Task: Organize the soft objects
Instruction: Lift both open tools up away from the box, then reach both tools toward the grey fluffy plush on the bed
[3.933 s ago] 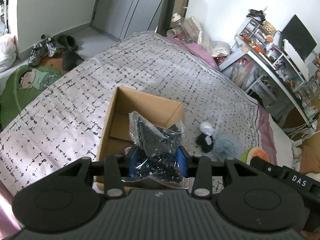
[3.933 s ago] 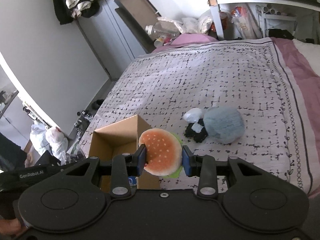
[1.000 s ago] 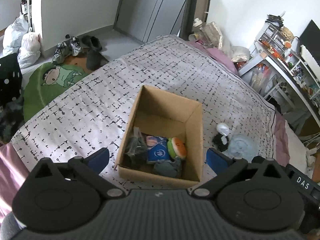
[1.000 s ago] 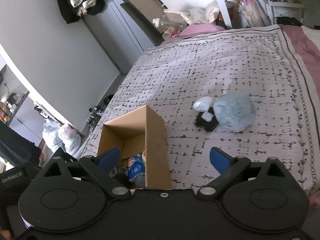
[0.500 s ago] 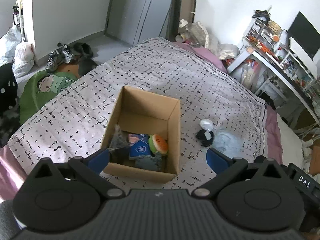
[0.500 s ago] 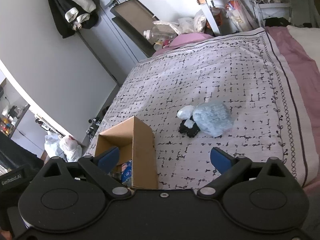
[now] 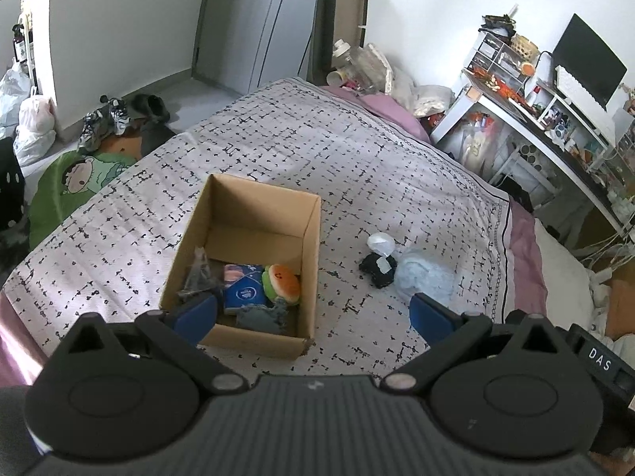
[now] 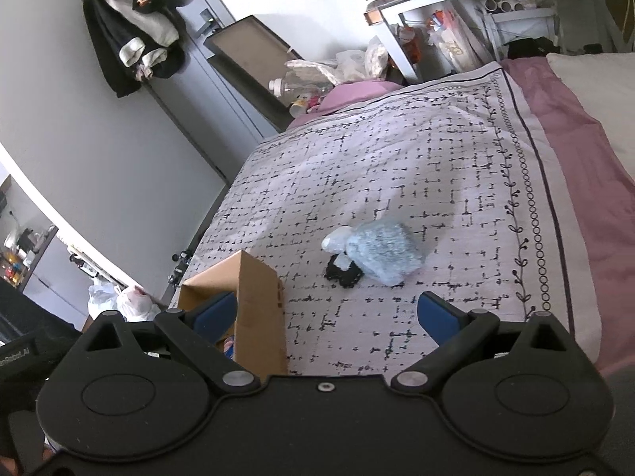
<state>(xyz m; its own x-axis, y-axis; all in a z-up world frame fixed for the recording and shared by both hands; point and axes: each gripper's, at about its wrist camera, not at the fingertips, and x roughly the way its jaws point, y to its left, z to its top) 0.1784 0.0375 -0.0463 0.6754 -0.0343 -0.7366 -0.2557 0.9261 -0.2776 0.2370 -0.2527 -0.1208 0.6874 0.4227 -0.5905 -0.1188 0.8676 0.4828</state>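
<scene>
Brown box (image 7: 254, 261), black-dashed white bedspread (image 7: 357, 158), pale-blue bundle (image 8: 383, 254)

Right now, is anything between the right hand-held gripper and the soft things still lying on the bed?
Nothing visible: bare bedspread lies between the open right hand-held gripper and the pale blue bundle; the cardboard box sits off left.

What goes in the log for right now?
left gripper: open | right gripper: open | burger plush: in box | bagged items: on bed

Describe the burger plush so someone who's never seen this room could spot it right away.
Find the open cardboard box on the patterned bedspread. Inside, at its near right corner, lies the burger plush, beside a blue packet. It alone is round, with an orange bun and green edge.
</scene>
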